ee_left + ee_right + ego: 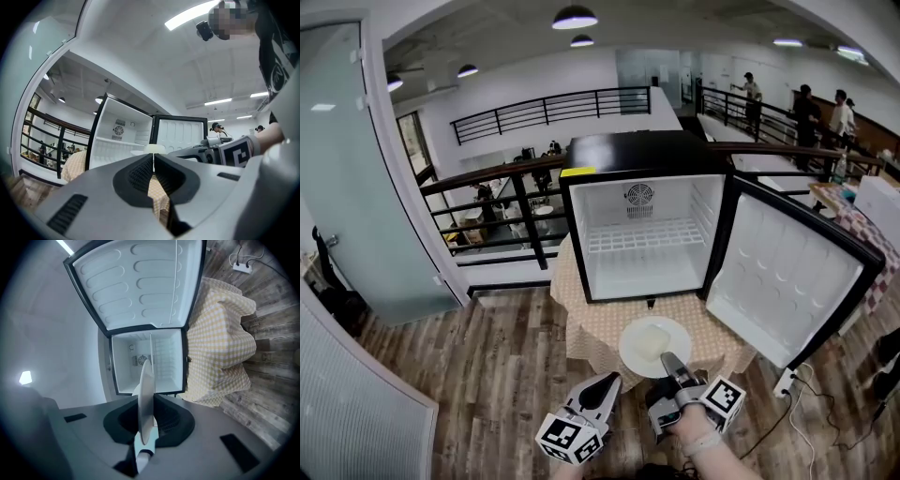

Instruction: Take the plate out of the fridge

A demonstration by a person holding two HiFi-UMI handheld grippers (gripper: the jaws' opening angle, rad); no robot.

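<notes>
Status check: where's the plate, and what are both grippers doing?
Right gripper shut on plate rim. Plate clear of fridge, over checked tablecloth. Left gripper shut, empty. Fridge door open.

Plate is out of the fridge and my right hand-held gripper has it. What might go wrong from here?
1. The right hand-held gripper pinches only the near rim of the white plate, so the plate may tip and the pale block on it could slide off.
2. The fridge door stands wide open on the right; swinging that way may knock the plate against it.
</notes>
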